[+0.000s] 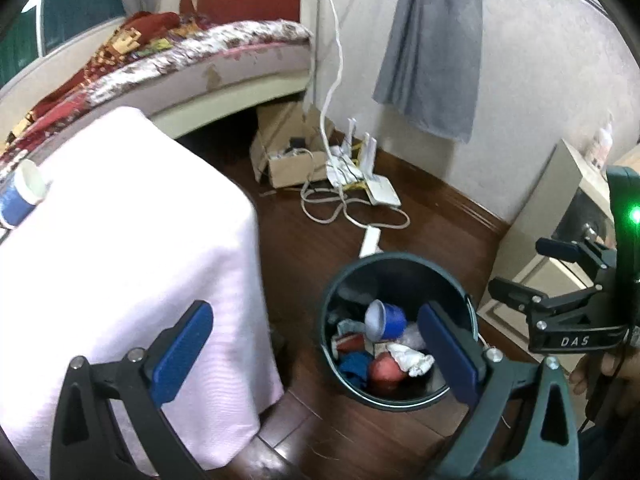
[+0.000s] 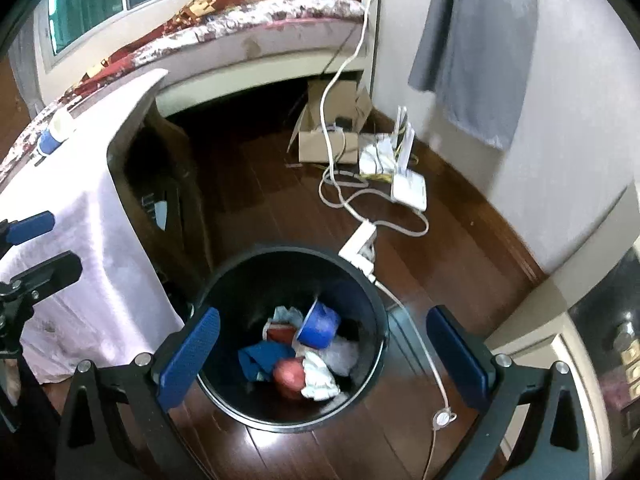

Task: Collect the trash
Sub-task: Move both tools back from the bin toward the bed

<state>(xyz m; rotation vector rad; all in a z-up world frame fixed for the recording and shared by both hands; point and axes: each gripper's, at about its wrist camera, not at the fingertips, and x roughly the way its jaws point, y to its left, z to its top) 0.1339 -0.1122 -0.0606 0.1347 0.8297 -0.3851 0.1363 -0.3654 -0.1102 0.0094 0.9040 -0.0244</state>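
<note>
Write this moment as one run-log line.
left gripper: open, empty | right gripper: open, empty | round dark trash bin: holds blue paper cup | second blue paper cup: on table

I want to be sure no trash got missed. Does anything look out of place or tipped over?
Yes: a blue-and-white paper cup lies on its side at the far edge of the pink-covered table, not in the bin. On the floor, loose white cables sprawl beside an open cardboard box.
</note>
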